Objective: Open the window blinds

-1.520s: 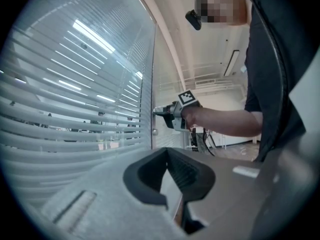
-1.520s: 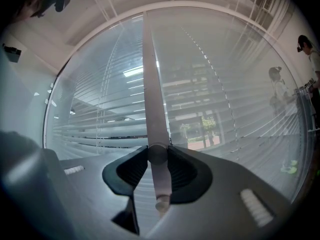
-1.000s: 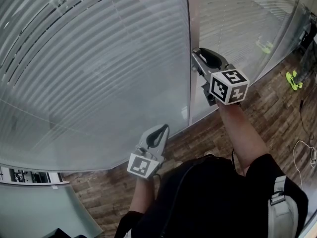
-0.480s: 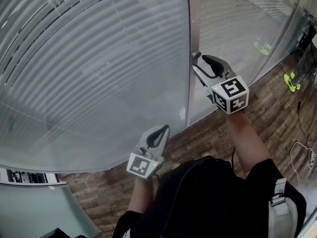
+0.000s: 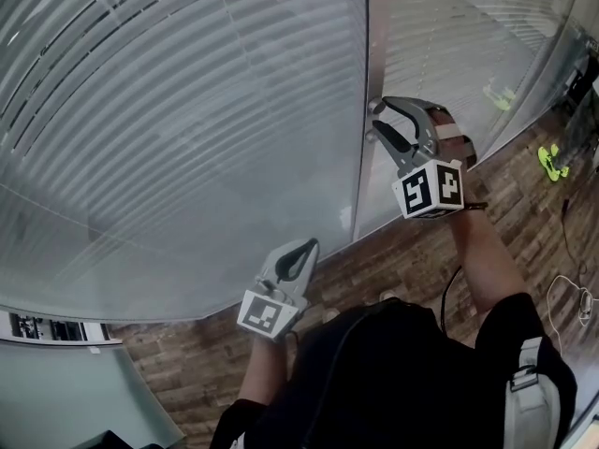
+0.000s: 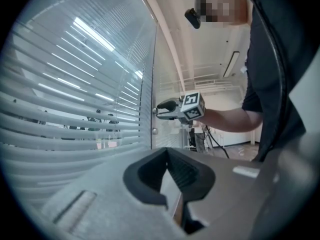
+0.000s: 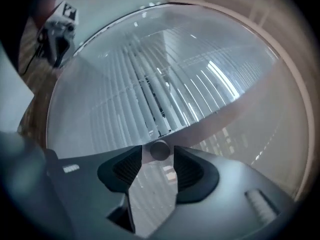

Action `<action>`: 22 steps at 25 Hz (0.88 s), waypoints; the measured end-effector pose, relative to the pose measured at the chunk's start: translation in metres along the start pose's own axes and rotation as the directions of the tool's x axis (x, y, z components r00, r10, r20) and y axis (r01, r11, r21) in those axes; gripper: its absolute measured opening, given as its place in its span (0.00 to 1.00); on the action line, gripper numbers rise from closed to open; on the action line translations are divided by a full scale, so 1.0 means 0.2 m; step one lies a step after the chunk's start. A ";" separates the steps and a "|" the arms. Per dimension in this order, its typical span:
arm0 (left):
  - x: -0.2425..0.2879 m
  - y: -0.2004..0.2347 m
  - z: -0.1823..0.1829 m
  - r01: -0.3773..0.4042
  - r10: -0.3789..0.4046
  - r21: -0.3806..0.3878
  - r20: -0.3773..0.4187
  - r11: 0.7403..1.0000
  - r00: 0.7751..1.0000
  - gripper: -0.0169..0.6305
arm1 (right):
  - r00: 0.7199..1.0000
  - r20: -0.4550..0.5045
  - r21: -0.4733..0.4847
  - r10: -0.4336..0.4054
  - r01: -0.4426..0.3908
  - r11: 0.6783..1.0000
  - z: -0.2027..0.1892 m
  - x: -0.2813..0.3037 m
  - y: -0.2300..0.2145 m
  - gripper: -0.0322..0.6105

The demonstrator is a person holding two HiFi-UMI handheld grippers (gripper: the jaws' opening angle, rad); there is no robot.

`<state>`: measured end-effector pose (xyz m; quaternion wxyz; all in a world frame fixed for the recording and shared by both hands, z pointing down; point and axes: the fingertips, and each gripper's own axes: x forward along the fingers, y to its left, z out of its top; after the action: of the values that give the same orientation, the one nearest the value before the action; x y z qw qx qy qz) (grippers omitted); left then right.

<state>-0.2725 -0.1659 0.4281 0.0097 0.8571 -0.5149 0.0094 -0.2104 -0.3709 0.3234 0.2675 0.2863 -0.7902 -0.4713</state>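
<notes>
Horizontal blinds (image 5: 187, 110) hang behind a glass wall, and their slats (image 6: 75, 109) are tilted so light shows between them. A small round knob (image 5: 375, 108) sits on the metal post (image 5: 365, 45) between two panes. My right gripper (image 5: 376, 120) is at that knob. Its jaws have just been opening and now stand wide. The knob (image 7: 160, 149) lies between the tips of the right gripper (image 7: 159, 157), and a thin gap shows on each side. My left gripper (image 5: 298, 255) hangs lower near the glass, shut and holding nothing. The left gripper view also shows the right gripper (image 6: 157, 112) at the post.
Dark wooden floor (image 5: 393, 251) runs along the foot of the glass. Neon green objects (image 5: 550, 157) and cables (image 5: 571, 288) lie on it at the right. A pale ledge (image 5: 75, 382) is at the lower left. My dark torso fills the bottom of the head view.
The right gripper rolled about its own axis at the knob, so its marker cube now faces sideways. Its jaws spread wider. The left gripper stayed put.
</notes>
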 end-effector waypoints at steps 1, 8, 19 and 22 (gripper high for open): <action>0.00 0.00 0.00 0.001 -0.001 0.002 -0.001 1.000 1.000 0.03 | 1.000 -0.008 -0.080 -0.012 0.012 0.997 0.00 0.01 0.01 0.36; -0.04 0.01 0.02 -0.016 0.016 0.013 0.011 1.000 1.000 0.03 | 1.000 -0.008 -0.226 -0.023 0.021 0.974 0.02 0.02 0.01 0.36; -0.05 0.03 0.02 -0.025 0.025 0.013 0.012 1.000 1.000 0.03 | 0.999 -0.028 -0.244 -0.028 0.021 0.970 0.00 0.05 0.00 0.25; -0.05 0.02 0.02 -0.022 0.022 0.015 0.013 1.000 1.000 0.03 | 0.999 -0.024 -0.216 -0.026 0.020 0.976 0.00 0.05 0.00 0.25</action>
<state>-0.2807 -0.1602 0.4239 -0.0001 0.8516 -0.5242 0.0077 -0.2180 -0.3773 0.3253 0.3023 0.2709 -0.7272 -0.5535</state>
